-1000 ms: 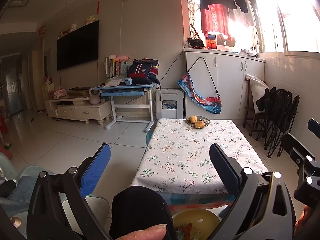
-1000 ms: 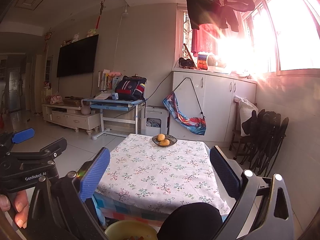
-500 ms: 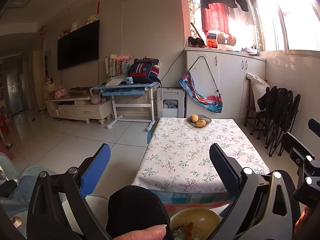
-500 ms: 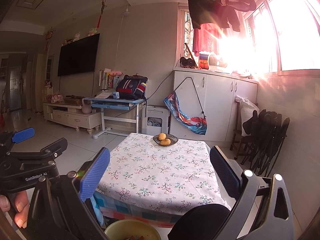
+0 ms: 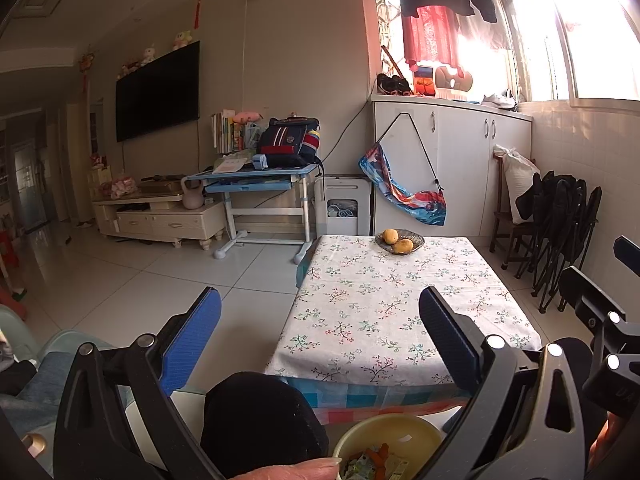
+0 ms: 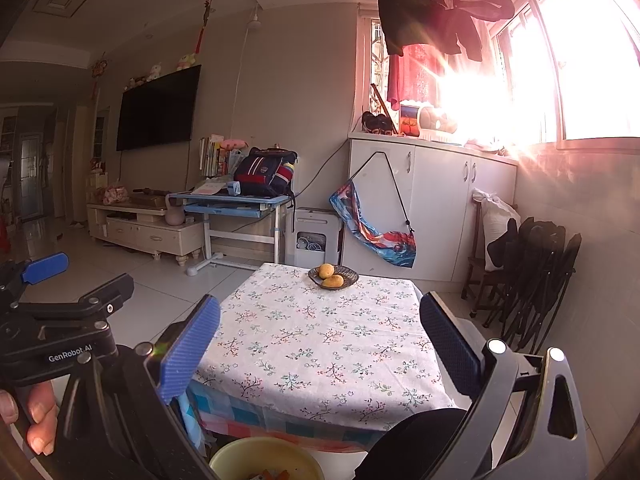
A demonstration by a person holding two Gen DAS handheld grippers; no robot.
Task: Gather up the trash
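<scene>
A yellow bin (image 5: pixel 390 442) with colourful wrappers inside stands on the floor just below both grippers; its rim also shows in the right wrist view (image 6: pixel 266 458). My left gripper (image 5: pixel 320 332) is open and empty, held above the bin in front of the low table (image 5: pixel 400 300). My right gripper (image 6: pixel 320 336) is open and empty too, held to the right of the left one. The table, under a floral cloth, carries only a dark dish with two yellow fruits (image 5: pixel 400 242). No loose trash shows on the table.
Folded black chairs (image 5: pixel 560 236) lean on the tiled wall at right. White cabinets (image 5: pixel 448 168) stand behind the table, a blue desk (image 5: pixel 260 188) and TV stand (image 5: pixel 160 216) at back left. A pale seat (image 5: pixel 60 344) is at lower left.
Both grippers have tilted slightly, so the table and room sit a little higher and more of the yellow bin shows. Jaws stayed open.
</scene>
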